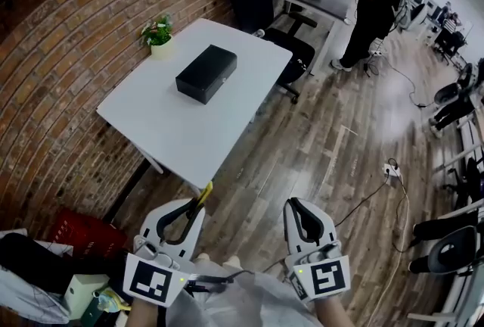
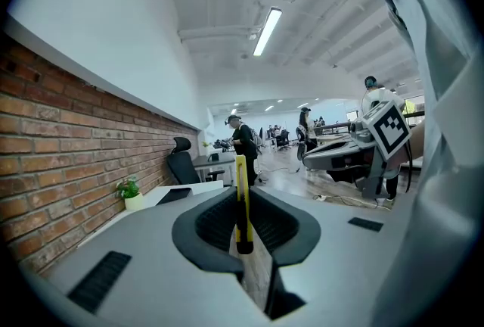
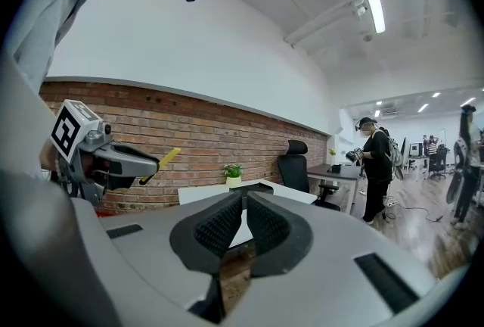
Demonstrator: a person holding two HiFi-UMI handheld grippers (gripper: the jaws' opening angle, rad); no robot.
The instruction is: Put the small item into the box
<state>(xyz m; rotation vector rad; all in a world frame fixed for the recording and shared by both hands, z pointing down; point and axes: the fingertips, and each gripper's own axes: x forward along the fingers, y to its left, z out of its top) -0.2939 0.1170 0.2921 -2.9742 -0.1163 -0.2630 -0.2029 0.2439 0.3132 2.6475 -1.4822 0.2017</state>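
Observation:
A black box (image 1: 206, 73) lies closed on the white table (image 1: 151, 121), far ahead of both grippers. My left gripper (image 1: 198, 206) is held low in front of the table and is shut on a slim yellow and black item (image 1: 204, 194). The item (image 2: 242, 200) stands upright between the jaws in the left gripper view. My right gripper (image 1: 296, 206) hangs beside it over the wooden floor, jaws shut with nothing between them. The right gripper view shows the box (image 3: 253, 187) beyond its closed jaws, and the left gripper (image 3: 106, 159) with the yellow item (image 3: 168, 157).
A small potted plant (image 1: 158, 36) stands at the table's far left edge by the brick wall. A black office chair (image 1: 291, 53) sits behind the table. A person (image 1: 374, 4) stands at a desk further back. A red crate (image 1: 79, 233) lies at lower left.

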